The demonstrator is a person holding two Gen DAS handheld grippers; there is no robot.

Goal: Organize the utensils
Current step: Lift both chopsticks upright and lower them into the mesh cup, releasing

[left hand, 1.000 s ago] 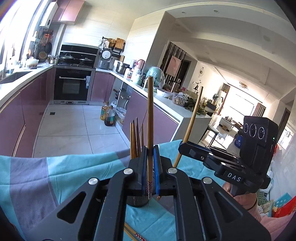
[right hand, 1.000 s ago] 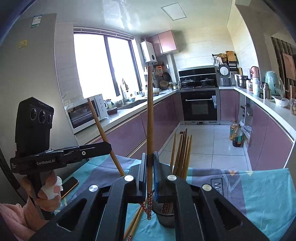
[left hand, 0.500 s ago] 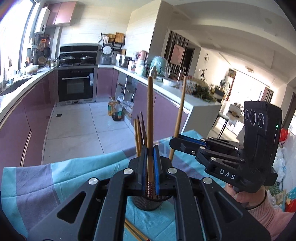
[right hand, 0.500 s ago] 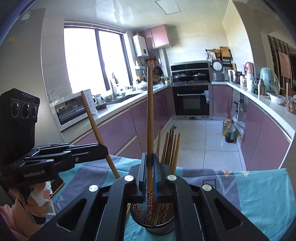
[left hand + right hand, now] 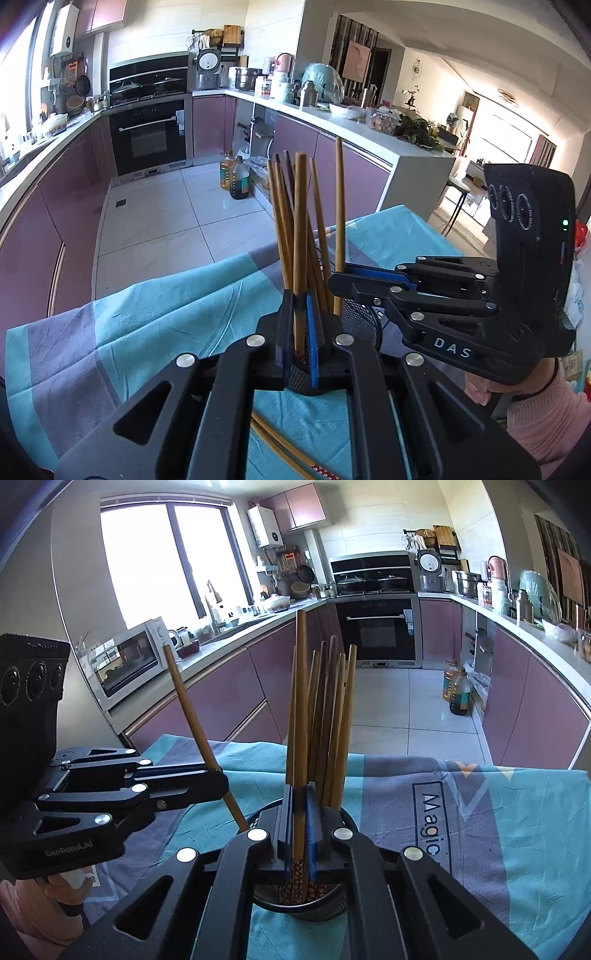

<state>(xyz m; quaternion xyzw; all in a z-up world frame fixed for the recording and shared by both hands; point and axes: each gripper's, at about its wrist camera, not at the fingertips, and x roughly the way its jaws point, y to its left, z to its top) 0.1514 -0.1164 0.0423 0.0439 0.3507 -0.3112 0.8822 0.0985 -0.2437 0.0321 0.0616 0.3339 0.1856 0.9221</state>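
Note:
A black mesh holder [image 5: 317, 904] stands on the blue-and-grey cloth and holds several wooden chopsticks [image 5: 328, 716]; the holder also shows in the left wrist view [image 5: 360, 321]. My left gripper [image 5: 301, 325] is shut on one upright wooden chopstick [image 5: 300, 236], its lower end over the holder. My right gripper [image 5: 300, 823] is shut on another wooden chopstick [image 5: 301, 709], its patterned lower end down inside the holder. The right gripper shows in the left wrist view [image 5: 334, 277], the left gripper in the right wrist view [image 5: 225, 786].
Two loose chopsticks [image 5: 284, 450] lie on the cloth [image 5: 155, 317] in front of the holder. The table edge drops to a tiled kitchen floor with purple cabinets, an oven [image 5: 380, 627] and oil bottles [image 5: 458, 690] beyond.
Both grippers have come down and closer together with their chopsticks. The right chopstick's lower end has gone into the holder; the left chopstick now stands over the holder.

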